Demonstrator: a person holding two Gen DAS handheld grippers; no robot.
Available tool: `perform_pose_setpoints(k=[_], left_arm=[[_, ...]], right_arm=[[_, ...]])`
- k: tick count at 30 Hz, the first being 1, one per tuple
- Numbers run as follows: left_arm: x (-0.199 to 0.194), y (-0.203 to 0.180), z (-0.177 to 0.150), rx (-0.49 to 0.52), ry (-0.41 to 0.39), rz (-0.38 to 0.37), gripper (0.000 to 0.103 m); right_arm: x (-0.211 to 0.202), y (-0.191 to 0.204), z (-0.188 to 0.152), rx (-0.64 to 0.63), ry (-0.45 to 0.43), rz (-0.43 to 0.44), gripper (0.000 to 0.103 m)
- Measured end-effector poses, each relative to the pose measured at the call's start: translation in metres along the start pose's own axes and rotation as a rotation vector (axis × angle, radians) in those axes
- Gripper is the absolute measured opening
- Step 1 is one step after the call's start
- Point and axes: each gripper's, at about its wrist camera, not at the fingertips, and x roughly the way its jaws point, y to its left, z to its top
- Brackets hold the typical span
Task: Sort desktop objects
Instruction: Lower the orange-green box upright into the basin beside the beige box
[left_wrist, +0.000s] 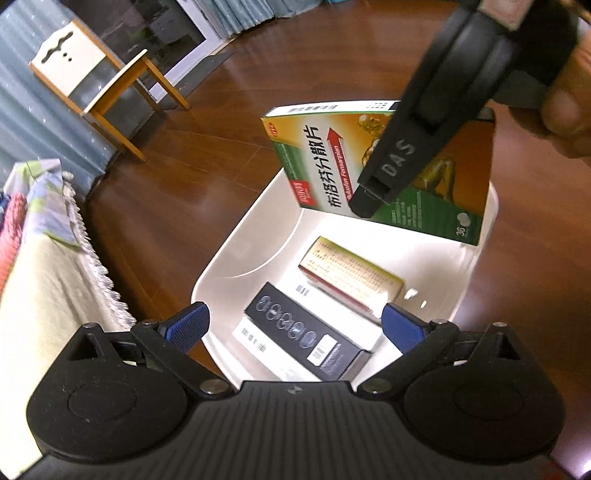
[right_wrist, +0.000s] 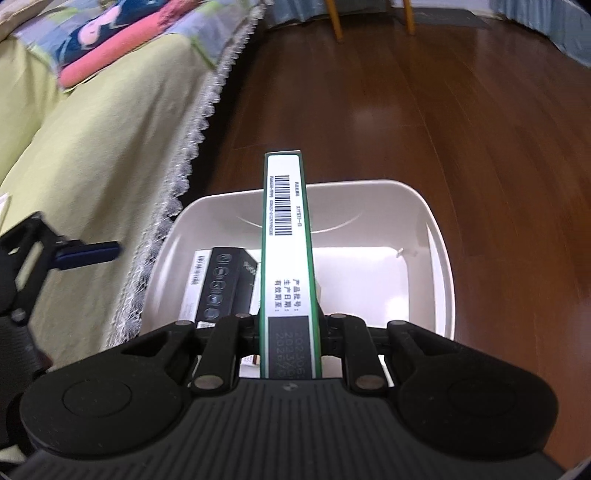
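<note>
My right gripper (right_wrist: 290, 325) is shut on a green medicine box (right_wrist: 286, 258), held on edge above a white bin (right_wrist: 439, 266). The left wrist view shows that green medicine box (left_wrist: 332, 166) over the white bin (left_wrist: 229, 258), with the right gripper's finger (left_wrist: 388, 173) across its face. Inside the bin lie a black box (left_wrist: 310, 332), a white box (left_wrist: 258, 343) under it and a red and cream box (left_wrist: 351, 284). My left gripper (left_wrist: 295, 325) is open at the bin's near rim, with nothing between its blue pads (left_wrist: 188, 325).
The bin stands on a brown wooden floor (right_wrist: 443, 110). A table with a yellow-green fringed cloth (right_wrist: 92, 166) lies just left of the bin, with colourful fabric (right_wrist: 110, 44) on it. A wooden chair (left_wrist: 96, 81) stands further back by curtains. A person's hand (left_wrist: 565, 110) holds the right gripper.
</note>
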Motion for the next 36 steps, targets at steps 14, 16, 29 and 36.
perform_pose_setpoints(k=[14, 16, 29, 36], left_arm=[[0.022, 0.001, -0.006, 0.109, 0.058, 0.060, 0.101], [0.024, 0.001, -0.007, 0.109, 0.061, 0.057, 0.101], [0.024, 0.002, -0.011, 0.109, 0.069, 0.047, 0.101], [0.024, 0.002, -0.012, 0.109, 0.071, 0.048, 0.101]], right_arm=[[0.061, -0.025, -0.005, 0.138, -0.009, -0.028, 0.016], [0.065, -0.025, -0.006, 0.142, -0.007, -0.028, 0.016], [0.077, -0.025, -0.009, 0.145, 0.018, -0.013, 0.018], [0.079, -0.024, -0.008, 0.116, 0.021, -0.018, 0.020]])
